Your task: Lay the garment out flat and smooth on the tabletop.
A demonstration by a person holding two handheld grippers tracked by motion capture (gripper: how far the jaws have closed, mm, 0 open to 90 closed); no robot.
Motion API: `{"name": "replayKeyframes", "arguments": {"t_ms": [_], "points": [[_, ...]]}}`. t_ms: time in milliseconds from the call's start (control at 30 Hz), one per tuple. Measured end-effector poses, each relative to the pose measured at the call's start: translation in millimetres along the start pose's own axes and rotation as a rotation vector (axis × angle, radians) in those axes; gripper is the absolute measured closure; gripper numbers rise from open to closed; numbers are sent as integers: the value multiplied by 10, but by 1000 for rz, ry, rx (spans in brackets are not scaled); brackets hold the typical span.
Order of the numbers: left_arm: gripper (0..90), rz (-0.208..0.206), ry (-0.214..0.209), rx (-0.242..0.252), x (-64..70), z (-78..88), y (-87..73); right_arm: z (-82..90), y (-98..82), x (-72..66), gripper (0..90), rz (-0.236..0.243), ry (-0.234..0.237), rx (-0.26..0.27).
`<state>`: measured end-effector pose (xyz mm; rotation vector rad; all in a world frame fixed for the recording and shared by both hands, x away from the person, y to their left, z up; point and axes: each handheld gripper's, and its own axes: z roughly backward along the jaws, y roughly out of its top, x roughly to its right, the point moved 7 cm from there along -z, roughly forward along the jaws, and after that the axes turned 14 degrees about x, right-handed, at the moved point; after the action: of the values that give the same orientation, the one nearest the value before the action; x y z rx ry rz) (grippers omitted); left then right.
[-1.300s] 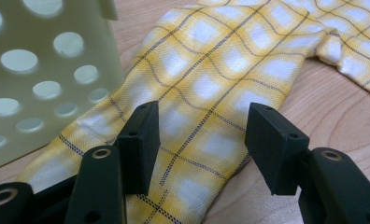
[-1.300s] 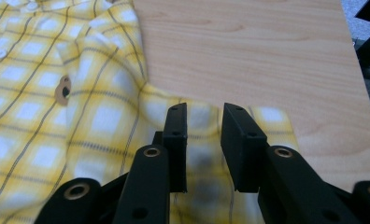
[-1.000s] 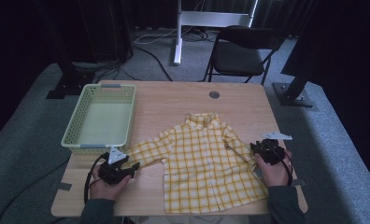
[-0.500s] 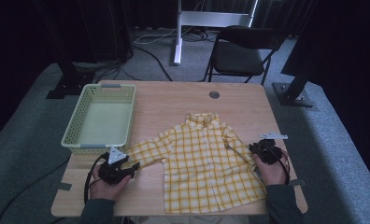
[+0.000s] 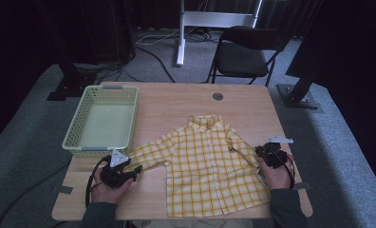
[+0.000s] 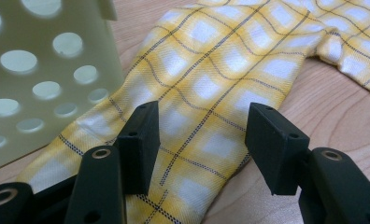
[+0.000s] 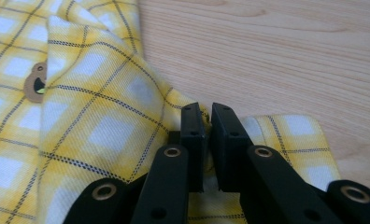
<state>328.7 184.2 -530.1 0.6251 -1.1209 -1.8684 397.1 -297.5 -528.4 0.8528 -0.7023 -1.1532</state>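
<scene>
A yellow plaid shirt [image 5: 210, 166] lies spread flat, front up, on the near half of the wooden table [image 5: 176, 102], its sleeves reaching out to either side, and the work on it looks barely begun: judging by the layout, this is the opening grab for a fold, with no part of the shirt turned over yet. The right gripper [image 5: 270, 154] has just been closing, and in the right gripper view its jaws stand nearly together, pinching a raised ridge of the right sleeve's [image 7: 127, 93] cloth between them. The left gripper [image 5: 129, 172] is not yet gripping; in the left gripper view its jaws stand wide apart over the left sleeve [image 6: 197, 93], the pads clear of the fabric. So one sleeve is taken and the other remains to be seized, and all the folding is left. The high view gives the whole layout, including the pale green basket [image 5: 103, 121] at the far left, just beside the left sleeve's cuff. The right gripper view adds a small brown patch [image 7: 36, 84] on the shirt front, and the left gripper view brings the basket's holed wall [image 6: 38, 74] close.
</scene>
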Motion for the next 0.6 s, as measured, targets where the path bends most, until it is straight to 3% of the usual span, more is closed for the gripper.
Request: {"name": "replayKeyframes", "arguments": {"t_ms": [600], "points": [[458,3,-2,0,0,0,0,81,-62,103,843,-40,-38,14]]}}
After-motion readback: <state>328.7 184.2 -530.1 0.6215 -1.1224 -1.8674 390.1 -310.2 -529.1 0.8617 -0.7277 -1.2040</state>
